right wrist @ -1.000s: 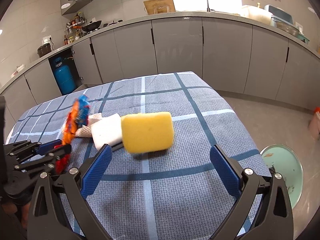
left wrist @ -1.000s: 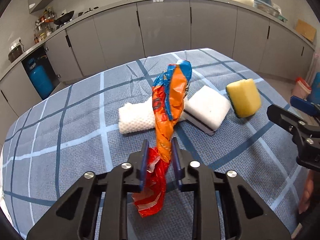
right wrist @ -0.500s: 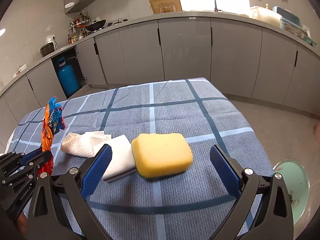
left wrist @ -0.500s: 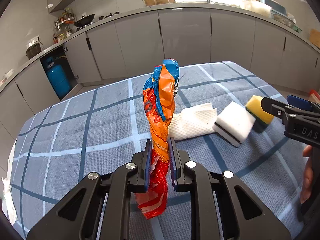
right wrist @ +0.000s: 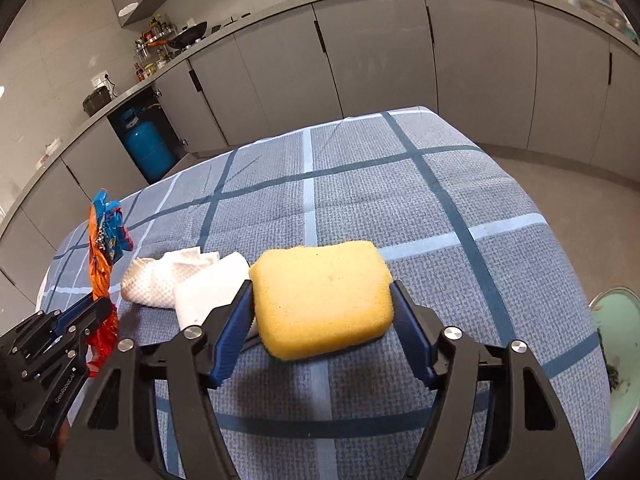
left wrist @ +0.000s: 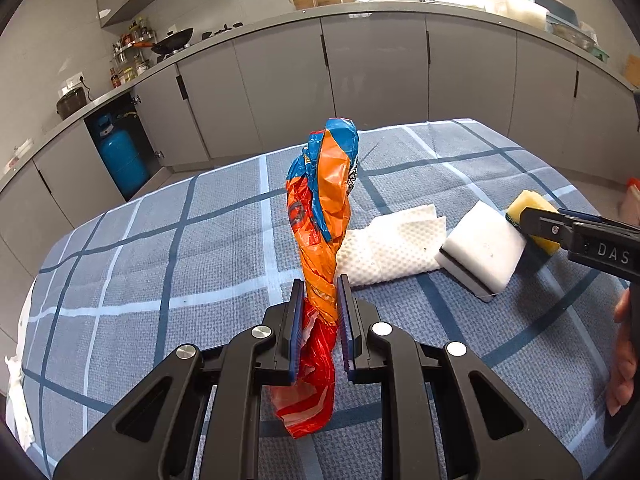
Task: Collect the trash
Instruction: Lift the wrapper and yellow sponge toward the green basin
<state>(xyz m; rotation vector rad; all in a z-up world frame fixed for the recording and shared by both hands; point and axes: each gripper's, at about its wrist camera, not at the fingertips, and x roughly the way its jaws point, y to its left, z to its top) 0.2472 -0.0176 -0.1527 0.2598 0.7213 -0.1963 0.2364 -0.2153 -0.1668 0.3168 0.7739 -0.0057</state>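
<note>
My left gripper (left wrist: 320,300) is shut on a twisted orange, blue and red snack wrapper (left wrist: 324,208) and holds it upright above the checked tablecloth (left wrist: 160,264). The wrapper also shows at the left of the right wrist view (right wrist: 102,252), with the left gripper (right wrist: 96,312) below it. My right gripper (right wrist: 322,300) has closed its jaws around a yellow sponge (right wrist: 324,296) that rests on the cloth; the pads touch both its sides. In the left wrist view the right gripper's fingertips (left wrist: 536,220) cover part of the sponge (left wrist: 528,204).
A crumpled white paper towel (left wrist: 392,244) and a white foam sponge (left wrist: 484,248) lie between the two grippers. A pale green bin (right wrist: 616,344) with scraps stands on the floor beside the table's right edge. Grey kitchen cabinets and a blue gas cylinder (left wrist: 118,160) stand behind.
My right gripper has moved forward and closed from wide open onto the yellow sponge. My left gripper has lifted the wrapper more upright and swung a little left.
</note>
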